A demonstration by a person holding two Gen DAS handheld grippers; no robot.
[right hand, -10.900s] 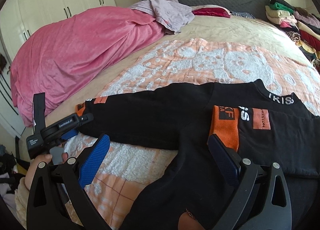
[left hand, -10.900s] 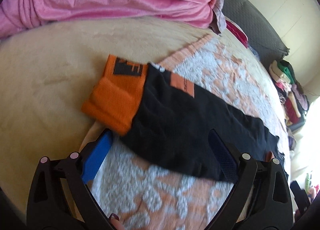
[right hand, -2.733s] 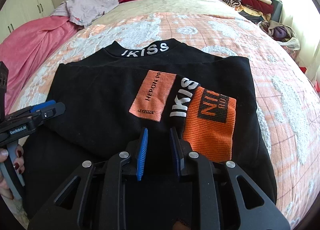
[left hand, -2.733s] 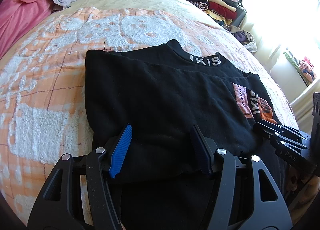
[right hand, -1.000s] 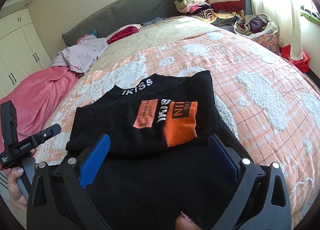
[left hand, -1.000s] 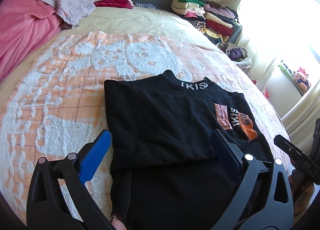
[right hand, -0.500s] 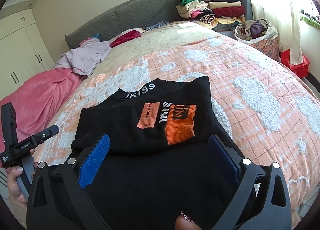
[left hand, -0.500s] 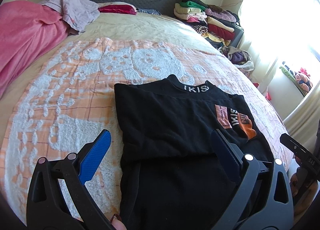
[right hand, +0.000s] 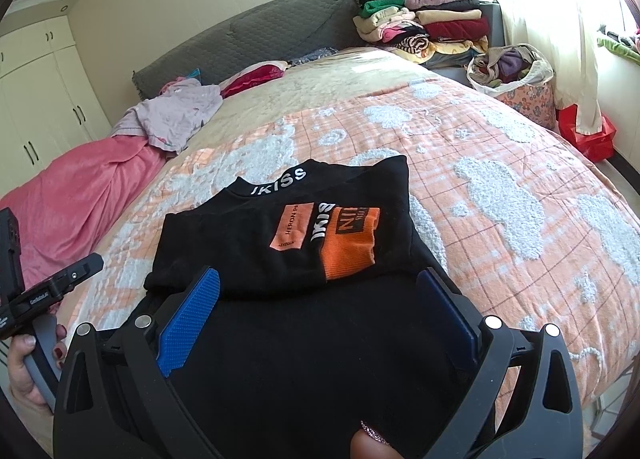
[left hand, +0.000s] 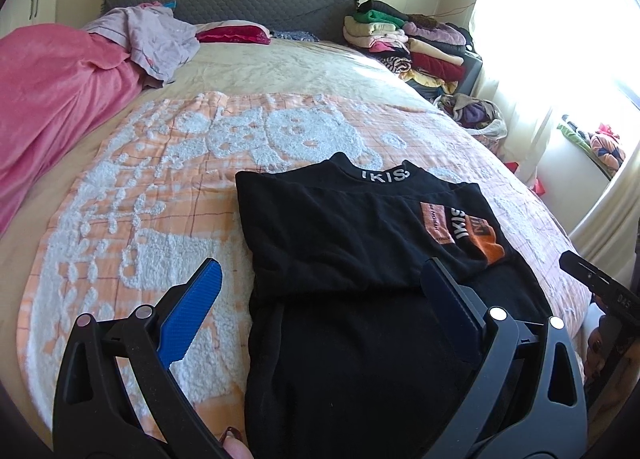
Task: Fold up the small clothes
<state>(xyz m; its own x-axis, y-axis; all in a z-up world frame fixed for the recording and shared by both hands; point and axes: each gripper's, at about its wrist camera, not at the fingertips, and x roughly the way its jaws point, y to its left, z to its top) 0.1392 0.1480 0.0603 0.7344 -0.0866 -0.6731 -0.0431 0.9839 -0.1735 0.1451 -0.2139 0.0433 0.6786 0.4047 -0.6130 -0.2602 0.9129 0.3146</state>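
Hovering with fingers spread, left gripper (left hand: 320,295) and right gripper (right hand: 318,297) grip nothing; black sweater (right hand: 288,243) sleeves are folded in, hem fold is left.

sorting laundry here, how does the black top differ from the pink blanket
The black top lies flat and folded on the patterned spread; the pink blanket is bunched loosely along the bed's edge. The top carries orange patches and white lettering; the blanket is plain. Both rest on the bed.

Lighting: strong daylight from window (left hand: 580,19) to the right of both grippers, blown out to white glare; bed (right hand: 500,163) evenly lit, soft shadows. Focus sharp; heavy fisheye curvature, dark vignetted corners
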